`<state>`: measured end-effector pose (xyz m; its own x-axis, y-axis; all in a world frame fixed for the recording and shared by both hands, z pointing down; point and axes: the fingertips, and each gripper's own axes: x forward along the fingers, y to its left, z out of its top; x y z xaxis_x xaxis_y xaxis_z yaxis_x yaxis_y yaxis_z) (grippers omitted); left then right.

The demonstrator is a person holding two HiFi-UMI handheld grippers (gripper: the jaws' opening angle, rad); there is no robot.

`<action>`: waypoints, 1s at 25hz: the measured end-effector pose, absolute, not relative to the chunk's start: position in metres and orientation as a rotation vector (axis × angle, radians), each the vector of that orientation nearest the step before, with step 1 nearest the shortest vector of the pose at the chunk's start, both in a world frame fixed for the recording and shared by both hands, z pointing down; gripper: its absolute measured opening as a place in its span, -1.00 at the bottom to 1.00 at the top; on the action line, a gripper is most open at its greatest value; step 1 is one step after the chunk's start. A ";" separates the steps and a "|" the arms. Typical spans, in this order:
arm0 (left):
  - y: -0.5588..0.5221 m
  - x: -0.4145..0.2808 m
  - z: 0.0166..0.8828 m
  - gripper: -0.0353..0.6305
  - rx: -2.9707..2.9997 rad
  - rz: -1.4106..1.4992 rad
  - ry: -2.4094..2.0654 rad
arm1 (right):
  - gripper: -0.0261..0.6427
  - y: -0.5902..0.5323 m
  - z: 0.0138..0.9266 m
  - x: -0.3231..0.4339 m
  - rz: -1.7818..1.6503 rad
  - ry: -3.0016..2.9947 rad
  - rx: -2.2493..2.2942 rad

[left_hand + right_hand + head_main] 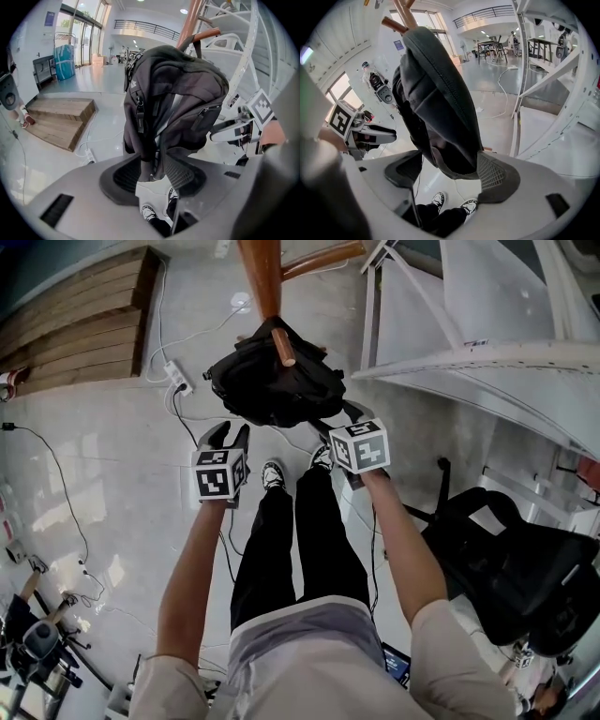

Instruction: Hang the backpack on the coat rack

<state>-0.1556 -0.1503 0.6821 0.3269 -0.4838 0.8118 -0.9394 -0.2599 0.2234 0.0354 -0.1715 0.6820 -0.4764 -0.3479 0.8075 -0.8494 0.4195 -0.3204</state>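
A black backpack (277, 381) hangs by its top from a wooden peg (284, 351) of the coat rack (262, 277). My left gripper (231, 432) sits just below its left corner, fingers apart, with floor showing between them and the bag. In the left gripper view the backpack (173, 93) fills the middle and a dangling strap lines up with the gap of the left gripper (152, 176); no grip shows. My right gripper (339, 423) is at the bag's lower right. In its own view the right gripper (450, 171) stands wide, the backpack (436, 103) bottom between the pads.
A white metal frame (469, 352) stands close on the right. A black chair (506, 559) is at the lower right. A wooden step (75, 324) lies at the far left, with a power strip (178, 379) and cables on the floor. The person's shoes (274, 474) are under the bag.
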 end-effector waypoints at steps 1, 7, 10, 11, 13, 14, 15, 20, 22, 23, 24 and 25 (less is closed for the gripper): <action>-0.150 -0.155 0.678 -0.42 1.873 0.797 -1.256 | 0.19 -0.169 0.678 0.035 0.981 -2.018 1.011; -0.140 -0.145 0.654 -0.55 1.884 0.774 -1.229 | 0.10 -0.151 0.656 0.028 1.026 -2.017 1.024; -0.136 -0.143 0.642 -0.64 1.902 0.787 -1.216 | 0.04 -0.146 0.641 0.019 1.046 -2.033 1.025; -0.134 -0.143 0.639 -0.65 1.907 0.787 -1.209 | 0.01 -0.145 0.637 0.016 1.043 -2.036 1.024; -0.130 -0.143 0.632 -0.66 1.909 0.776 -1.199 | -0.04 -0.142 0.628 0.013 1.035 -2.040 1.025; -0.128 -0.143 0.628 -0.67 1.907 0.769 -1.196 | -0.05 -0.141 0.623 0.011 1.033 -2.043 1.027; -0.126 -0.143 0.625 -0.68 1.906 0.764 -1.193 | -0.08 -0.140 0.617 0.011 1.032 -2.046 1.030; -0.114 -0.136 0.605 -0.71 1.957 0.789 -1.150 | -0.17 -0.130 0.589 0.006 1.034 -2.068 1.037; -0.107 -0.132 0.599 -0.72 1.970 0.790 -1.133 | -0.22 -0.123 0.581 0.004 1.035 -2.079 1.033; -0.103 -0.130 0.595 -0.72 1.972 0.785 -1.125 | -0.25 -0.119 0.577 0.004 1.034 -2.089 1.030; -0.099 -0.127 0.591 -0.72 1.973 0.778 -1.120 | -0.27 -0.116 0.571 0.005 1.030 -2.101 1.031; -0.096 -0.125 0.587 -0.72 1.976 0.772 -1.116 | -0.31 -0.114 0.566 0.005 1.024 -2.115 1.035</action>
<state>-0.1245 -0.0965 0.5866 0.4438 -0.4478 0.7762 -0.8843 -0.3593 0.2983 0.0046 -0.1137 0.5655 -0.5406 -0.3943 0.7432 -0.8275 0.4085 -0.3851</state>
